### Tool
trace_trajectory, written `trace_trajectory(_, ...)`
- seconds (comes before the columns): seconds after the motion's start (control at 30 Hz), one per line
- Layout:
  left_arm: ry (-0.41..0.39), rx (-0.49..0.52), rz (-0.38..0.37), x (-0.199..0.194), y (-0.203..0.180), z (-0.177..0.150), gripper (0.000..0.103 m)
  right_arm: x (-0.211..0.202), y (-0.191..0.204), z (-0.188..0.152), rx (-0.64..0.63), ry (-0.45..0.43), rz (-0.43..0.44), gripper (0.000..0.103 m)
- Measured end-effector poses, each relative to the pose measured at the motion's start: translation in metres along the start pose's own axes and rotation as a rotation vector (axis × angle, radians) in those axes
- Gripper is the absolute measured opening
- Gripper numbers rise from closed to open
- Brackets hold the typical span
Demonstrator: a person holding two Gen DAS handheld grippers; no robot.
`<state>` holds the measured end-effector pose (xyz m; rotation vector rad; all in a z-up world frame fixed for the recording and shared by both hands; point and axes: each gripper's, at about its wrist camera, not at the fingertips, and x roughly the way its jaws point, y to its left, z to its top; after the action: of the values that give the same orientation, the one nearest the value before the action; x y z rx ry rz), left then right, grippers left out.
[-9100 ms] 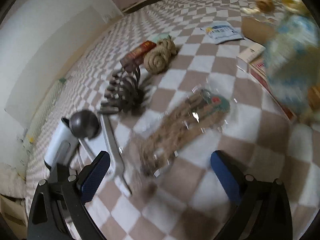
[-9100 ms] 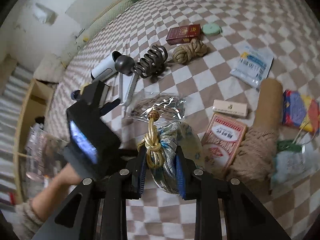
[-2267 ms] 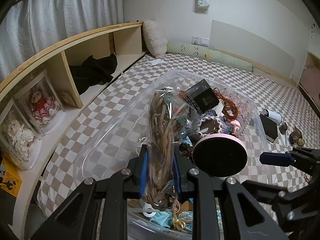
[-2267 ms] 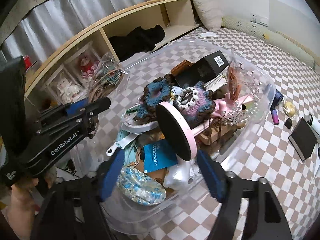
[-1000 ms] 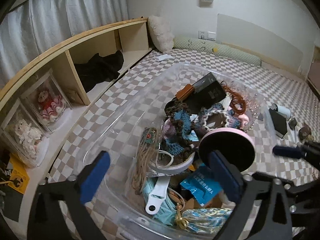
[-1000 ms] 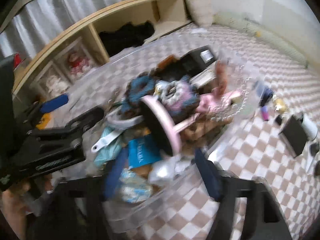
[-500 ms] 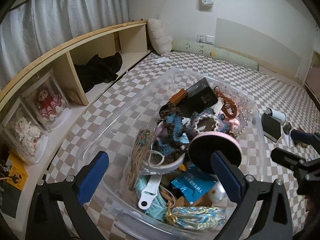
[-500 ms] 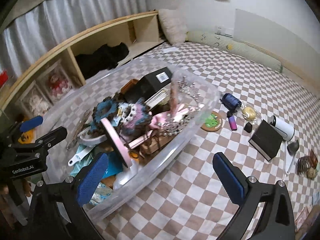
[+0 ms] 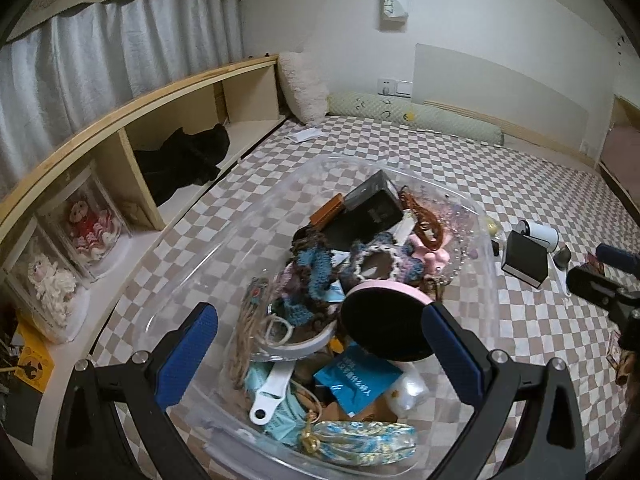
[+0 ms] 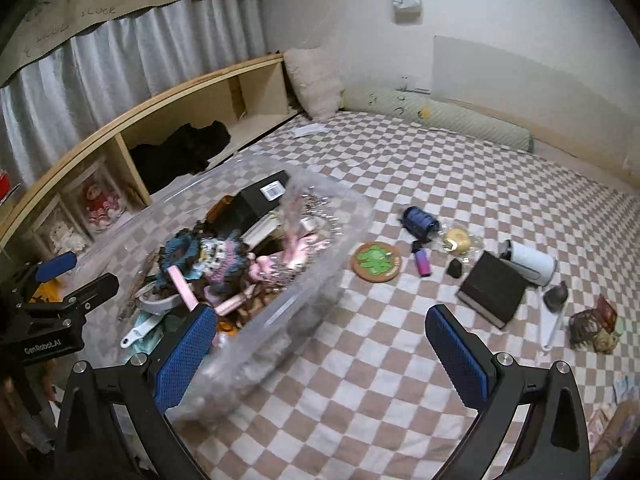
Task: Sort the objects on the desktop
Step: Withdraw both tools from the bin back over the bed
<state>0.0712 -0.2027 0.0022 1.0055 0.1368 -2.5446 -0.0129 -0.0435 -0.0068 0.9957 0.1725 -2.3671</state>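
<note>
Desktop objects were seen heaped in the clear bin (image 9: 224,248); the left gripper (image 9: 320,354) and right gripper (image 10: 320,354) were both held wide apart, gripping nothing.

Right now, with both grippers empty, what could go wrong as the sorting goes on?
The clear bin is heaped; the pink round mirror stands near its top and might slide out when more lands. Small pieces by the green coaster, like the purple lighter, sit close together, so the open right gripper could knock neighbours.

one clear bin (image 9: 192,276), two boxed dolls (image 9: 86,228)
</note>
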Motion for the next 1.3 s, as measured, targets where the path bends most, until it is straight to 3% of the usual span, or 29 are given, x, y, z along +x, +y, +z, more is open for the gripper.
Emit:
trace_trajectory(0.33,-0.018,0.086,-0.026,0.000,-0.042,0.004,0.103,-0.025,-0.046,-0.010,0.026,-0.030,-0.059,0.103)
trace_trajectory(0.77,-0.016,0.180,-0.101,0.010,-0.113,0.011,0.103,-0.038,-0.127,-0.036,0.111,0.001,-0.187,0.103)
trace_trajectory(1.3,0.026,0.296,-0.188,0.037,-0.203,0.016,0.103,-0.057,-0.203,-0.062,0.185,0.008,-0.316,0.103)
